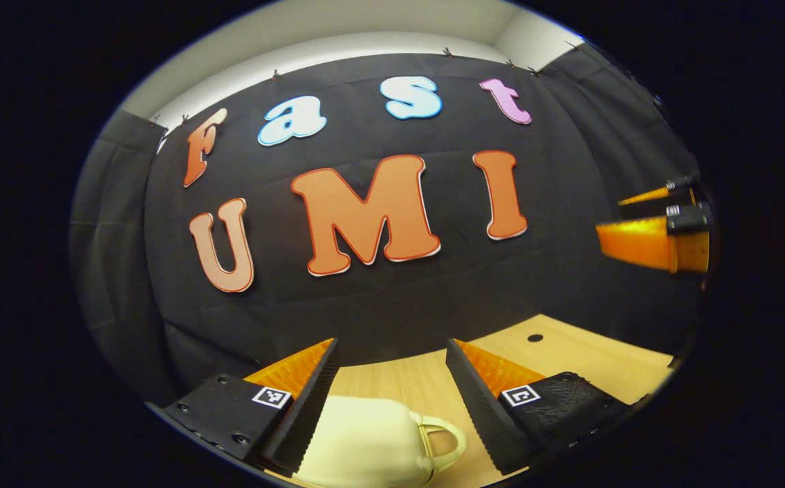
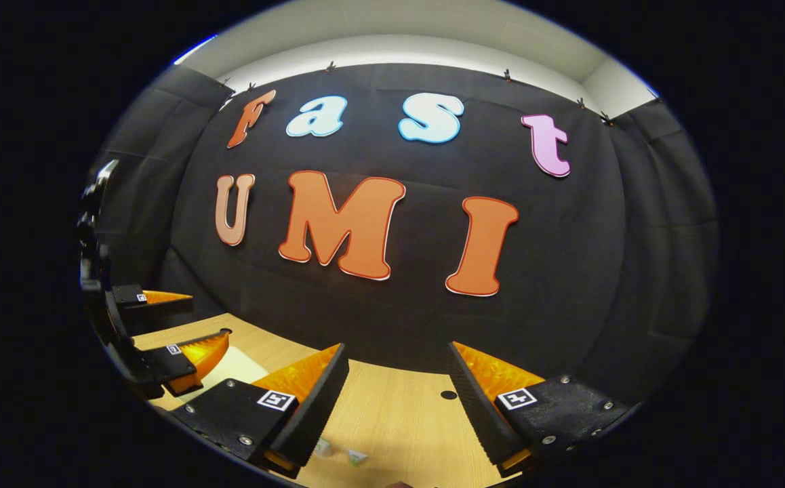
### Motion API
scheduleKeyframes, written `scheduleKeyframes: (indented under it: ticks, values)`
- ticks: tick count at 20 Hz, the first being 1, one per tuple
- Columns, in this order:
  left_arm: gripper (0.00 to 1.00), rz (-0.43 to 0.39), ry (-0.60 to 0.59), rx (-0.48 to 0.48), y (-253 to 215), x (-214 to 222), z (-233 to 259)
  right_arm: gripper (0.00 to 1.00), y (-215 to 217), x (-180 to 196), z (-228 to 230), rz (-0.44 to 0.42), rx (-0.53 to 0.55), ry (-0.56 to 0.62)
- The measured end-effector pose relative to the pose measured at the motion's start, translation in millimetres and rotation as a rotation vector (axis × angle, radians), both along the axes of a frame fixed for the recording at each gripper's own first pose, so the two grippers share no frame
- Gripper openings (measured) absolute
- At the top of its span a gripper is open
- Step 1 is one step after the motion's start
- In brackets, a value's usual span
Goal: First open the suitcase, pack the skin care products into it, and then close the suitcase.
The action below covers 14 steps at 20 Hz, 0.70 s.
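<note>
The pale wooden table (image 1: 569,352) spreads below both raised tools. A cream hard-shell suitcase with a loop handle (image 1: 372,440) sits just under the left gripper (image 1: 389,369), whose fingers are spread wide and hold nothing. The right gripper (image 2: 398,373) is likewise agape and empty; small pale items (image 2: 355,457) lie beneath it.
</note>
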<state>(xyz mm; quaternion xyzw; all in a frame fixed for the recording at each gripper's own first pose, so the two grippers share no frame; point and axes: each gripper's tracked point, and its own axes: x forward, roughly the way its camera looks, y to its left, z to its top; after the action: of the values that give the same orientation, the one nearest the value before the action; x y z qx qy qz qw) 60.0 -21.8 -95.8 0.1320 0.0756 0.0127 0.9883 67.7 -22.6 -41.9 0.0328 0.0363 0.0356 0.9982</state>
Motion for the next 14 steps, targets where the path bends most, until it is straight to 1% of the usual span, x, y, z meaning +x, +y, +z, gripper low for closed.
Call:
scheduleKeyframes:
  ticks: [1,7,9,10,14]
  values:
    - [0.97,-0.011,0.017,0.029,-1.3,0.1,-10.5,0.93,-4.9,1.1,-1.3,-0.009,-0.003,-0.004]
    - [0.96,-0.058,0.136,0.166,-10.9,-7.2,-66.9,0.93,-24.2,1.7,-12.5,-0.040,-0.047,-0.017]
    - [0.95,-0.100,0.190,0.211,-19.8,-13.1,-91.8,0.93,-28.1,0.6,-18.9,-0.041,-0.056,-0.007]
    - [0.93,-0.107,0.209,0.234,-19.5,-16.0,-101.0,0.93,-29.3,0.2,-22.9,-0.042,-0.057,0.001]
    - [0.93,-0.159,0.291,0.330,-24.3,-24.9,-141.5,0.93,-33.4,1.2,-29.1,-0.044,-0.062,0.003]
